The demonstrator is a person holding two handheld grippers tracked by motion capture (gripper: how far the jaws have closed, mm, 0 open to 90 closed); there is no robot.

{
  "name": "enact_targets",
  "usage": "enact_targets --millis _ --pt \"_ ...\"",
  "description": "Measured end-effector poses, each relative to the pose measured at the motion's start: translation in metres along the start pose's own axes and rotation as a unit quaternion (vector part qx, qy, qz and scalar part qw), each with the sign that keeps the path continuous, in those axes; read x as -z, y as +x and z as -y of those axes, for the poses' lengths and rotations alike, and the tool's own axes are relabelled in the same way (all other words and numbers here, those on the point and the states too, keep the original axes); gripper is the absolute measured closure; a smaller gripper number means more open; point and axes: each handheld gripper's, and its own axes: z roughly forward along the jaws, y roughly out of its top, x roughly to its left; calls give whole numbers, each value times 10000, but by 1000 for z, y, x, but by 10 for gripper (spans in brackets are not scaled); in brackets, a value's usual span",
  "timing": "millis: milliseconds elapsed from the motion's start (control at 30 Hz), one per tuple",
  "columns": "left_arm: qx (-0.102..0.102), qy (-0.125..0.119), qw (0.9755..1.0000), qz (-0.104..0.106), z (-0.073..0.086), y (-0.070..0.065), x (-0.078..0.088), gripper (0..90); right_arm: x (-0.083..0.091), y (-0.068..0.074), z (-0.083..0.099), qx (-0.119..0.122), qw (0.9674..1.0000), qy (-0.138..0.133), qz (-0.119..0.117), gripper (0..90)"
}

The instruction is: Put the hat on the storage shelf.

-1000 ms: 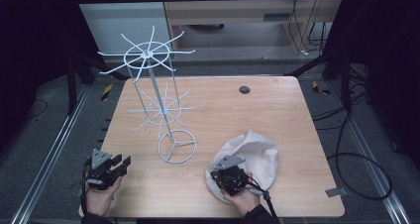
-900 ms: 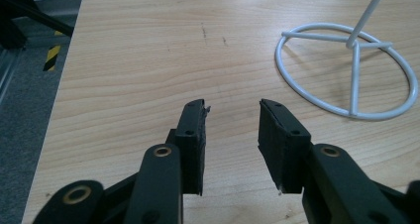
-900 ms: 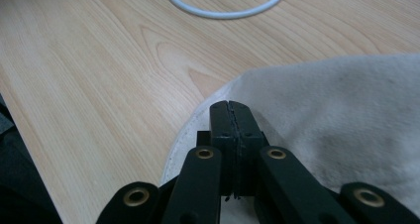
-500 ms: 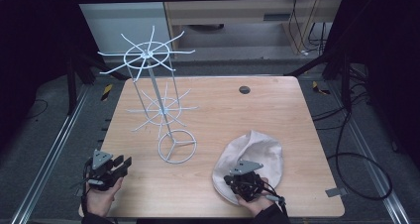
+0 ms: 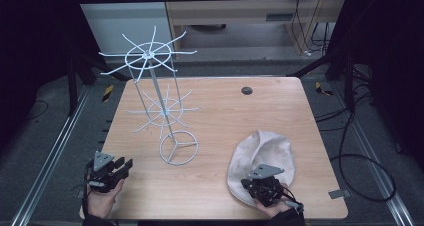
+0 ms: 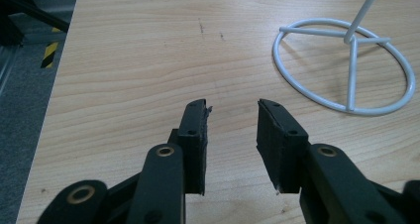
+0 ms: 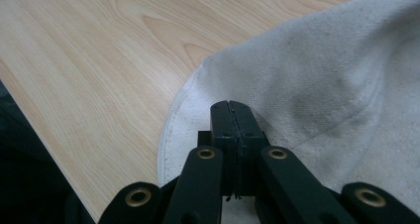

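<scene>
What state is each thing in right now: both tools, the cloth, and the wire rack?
Left tool: open, nothing between the jaws, over bare table.
Right tool: shut, resting on the cloth's near edge.
Cloth: crumpled, lying on the table.
Wire rack: upright, its arms bare.

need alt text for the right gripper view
The right gripper's two black jaws rise from the bottom edge, shut together with their tips against the rim of a cream cloth hat at right. The hat lies on a light wooden table, whose edge runs diagonally at lower left.
</scene>
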Motion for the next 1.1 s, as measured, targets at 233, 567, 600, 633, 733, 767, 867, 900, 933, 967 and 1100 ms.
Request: enact_targets --millis 233,567,600,633,733,767,867,900,933,967,1100 --pt "-5 30 10000 -4 0 0 0 644 12 -12 9 -192 9997 43 168 900" --pt "-73 51 9998 194 0 -7 1 701 22 -22 18 -352 9988 53 326 900" --pt "-73 51 9998 194 0 -7 1 706 22 -22 18 -352 9988 53 326 900" --pt "-103 69 9997 217 0 -8 1 710 24 -24 18 -354 9986 67 378 900" --pt "-89 90 9996 236 0 -8 1 712 28 -28 21 -419 9980 79 463 900" --pt "-89 90 9996 236 0 -8 1 712 29 -30 22 -451 9977 85 497 900" --pt "-67 99 9997 230 0 -7 1 711 32 -34 24 -531 9969 78 567 900" --pt "-61 102 9997 223 0 -7 1 711 34 -37 26 -621 9960 92 633 900" --pt "-62 105 9997 226 0 -6 0 711 34 -37 26 -621 9960 92 633 900" --pt "-60 104 9997 226 0 -6 0 711 36 -40 27 -697 9950 111 701 900" --pt "-61 104 9997 202 0 -6 0 709 39 -47 30 -860 9928 95 833 900"
